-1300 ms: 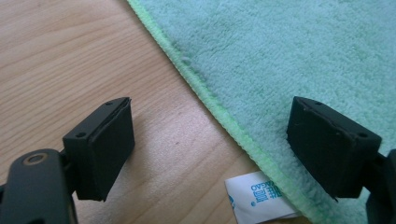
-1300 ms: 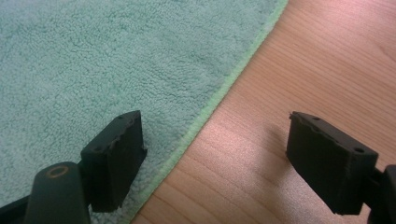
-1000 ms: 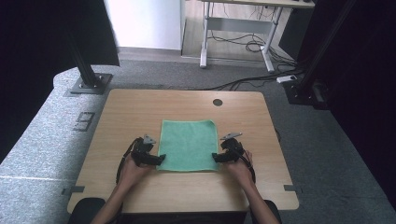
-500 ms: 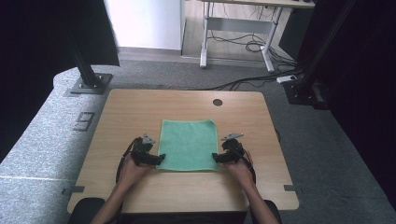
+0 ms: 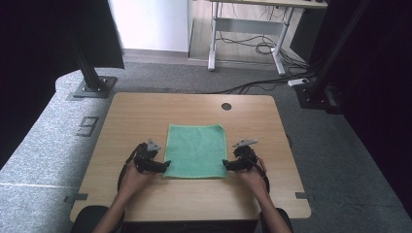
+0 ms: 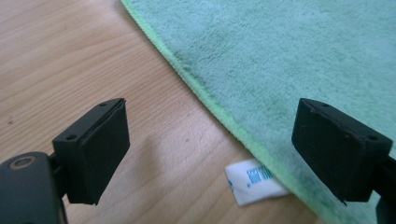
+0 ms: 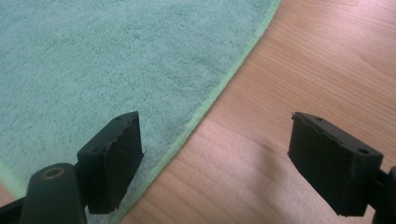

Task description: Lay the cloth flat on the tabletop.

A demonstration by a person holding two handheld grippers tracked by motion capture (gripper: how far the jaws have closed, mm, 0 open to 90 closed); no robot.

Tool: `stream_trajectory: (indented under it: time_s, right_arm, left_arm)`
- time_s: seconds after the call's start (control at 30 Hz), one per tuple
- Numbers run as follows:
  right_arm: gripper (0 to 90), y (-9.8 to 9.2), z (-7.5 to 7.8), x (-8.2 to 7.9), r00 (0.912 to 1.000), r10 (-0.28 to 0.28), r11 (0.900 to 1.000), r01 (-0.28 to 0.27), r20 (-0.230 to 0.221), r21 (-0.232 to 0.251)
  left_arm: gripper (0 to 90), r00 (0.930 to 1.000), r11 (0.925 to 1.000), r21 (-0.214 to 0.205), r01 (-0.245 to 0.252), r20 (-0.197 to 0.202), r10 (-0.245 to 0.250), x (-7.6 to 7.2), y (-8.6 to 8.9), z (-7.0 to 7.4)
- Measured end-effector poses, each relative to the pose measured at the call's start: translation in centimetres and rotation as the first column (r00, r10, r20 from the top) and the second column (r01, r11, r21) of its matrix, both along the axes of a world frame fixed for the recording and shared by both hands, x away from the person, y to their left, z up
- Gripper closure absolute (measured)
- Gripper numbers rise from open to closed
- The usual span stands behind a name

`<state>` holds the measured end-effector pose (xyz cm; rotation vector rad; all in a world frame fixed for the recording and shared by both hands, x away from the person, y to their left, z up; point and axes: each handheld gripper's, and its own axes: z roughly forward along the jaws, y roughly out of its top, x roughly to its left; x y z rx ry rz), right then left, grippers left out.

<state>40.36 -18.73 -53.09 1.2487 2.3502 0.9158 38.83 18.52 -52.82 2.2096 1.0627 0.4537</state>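
A green towel (image 5: 197, 149) lies flat in the middle of the wooden table (image 5: 145, 111). My left gripper (image 5: 165, 166) sits at its near left corner and my right gripper (image 5: 225, 165) at its near right corner. In the left gripper view the jaws of the left gripper (image 6: 212, 154) stand wide apart astride the towel (image 6: 289, 56) edge, with a small white label (image 6: 254, 181) poking out from under the hem. The right gripper (image 7: 215, 161) is likewise open over the towel (image 7: 93, 60) edge, one jaw above cloth, the other above bare wood. Neither presses on the cloth.
A round cable hole (image 5: 226, 106) is in the table's far side. Beyond the table stand black stand bases (image 5: 92, 87), cables on the floor and a desk frame (image 5: 245, 34). Bare wood lies left, right and behind the towel.
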Motion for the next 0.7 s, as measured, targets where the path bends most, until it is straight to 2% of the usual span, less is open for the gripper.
stream_trajectory:
  time_s: [0.13, 0.3, 0.33, 0.43, 0.53, 0.57, 0.7]
  right_arm:
    - [16.6, -0.7, 0.2, -1.0, 1.0, 0.009, 0.9999, -0.009, 0.001, 0.004]
    - [15.2, -1.4, 0.4, -1.7, 1.0, 0.007, 0.9998, -0.007, -0.001, 0.016]
    - [14.1, -1.8, 0.3, -2.2, 1.0, 0.002, 0.9995, -0.002, -0.001, 0.03]
    - [13.5, -2.2, 0.3, -2.5, 1.0, -0.001, 0.9995, 0.001, -0.002, 0.033]
    - [11.8, -2.7, 0.0, -3.0, 0.9999, -0.009, 0.9991, 0.009, -0.007, 0.042]
    - [7.3, -3.1, -0.2, -3.2, 0.9998, -0.014, 0.999, 0.015, -0.013, 0.041]
    - [0.6, -3.6, -1.0, -3.5, 0.9997, -0.013, 0.9994, 0.014, -0.022, 0.031]
  left_arm:
    - [11.7, 1.0, 0.9998, -0.018, 0.002, -0.002, -0.002, -0.8, 0.9, 0.5]
    - [11.6, 0.9999, 0.9998, -0.018, -0.008, -0.009, 0.008, -1.8, 2.3, 0.5]
    - [11.6, 0.9998, 0.9997, -0.023, -0.01, -0.015, 0.009, -2.1, 2.9, 0.4]
    - [11.6, 0.9997, 0.9996, -0.024, -0.014, -0.021, 0.014, -2.4, 3.3, 0.2]
    - [10.0, 0.9994, 0.9998, -0.012, -0.017, -0.031, 0.017, -2.8, 4.0, -0.2]
    - [9.8, 0.9994, 0.9999, 0.0, -0.016, -0.031, 0.016, -3.0, 4.3, -0.5]
    - [6.7, 0.9992, 0.9999, 0.005, -0.013, -0.036, 0.014, -2.9, 4.5, -0.9]
